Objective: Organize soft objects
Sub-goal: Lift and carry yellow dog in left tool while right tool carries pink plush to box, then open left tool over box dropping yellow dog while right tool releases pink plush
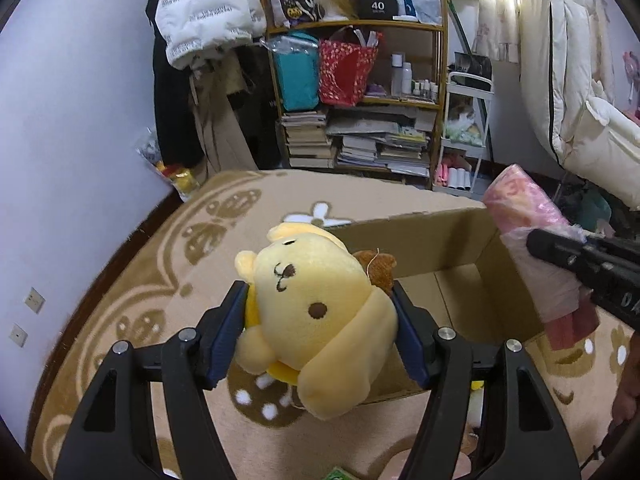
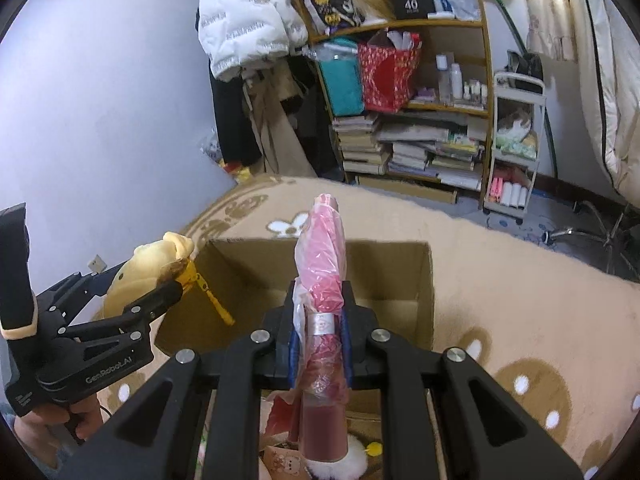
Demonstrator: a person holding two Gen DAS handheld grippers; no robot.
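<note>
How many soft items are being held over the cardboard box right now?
2. A yellow plush dog in the left gripper, and a pink plastic-wrapped item in the right gripper. The box may hide others.

This is a lived-in bedroom in a home. A wooden shelf unit (image 2: 404, 80) stands against the far wall, crammed with stacked books (image 2: 412, 152), a teal bag (image 2: 340, 84), a red patterned bag (image 2: 386, 80) and small cosmetic bottles (image 2: 460, 84). Beside it a white puffer jacket (image 2: 244, 24) and dark coats hang against the pale lilac wall (image 2: 100, 100). A narrow white trolley (image 2: 516, 140) holds household bits on its tiers. Near the camera spreads a beige plush blanket (image 2: 520, 300) with brown flower and butterfly shapes, carrying an open cardboard box (image 2: 424, 280). At the right edge white padded bedding (image 1: 580, 100) hangs down, and a chair's metal base (image 2: 592, 236) shows on the floor.
</note>
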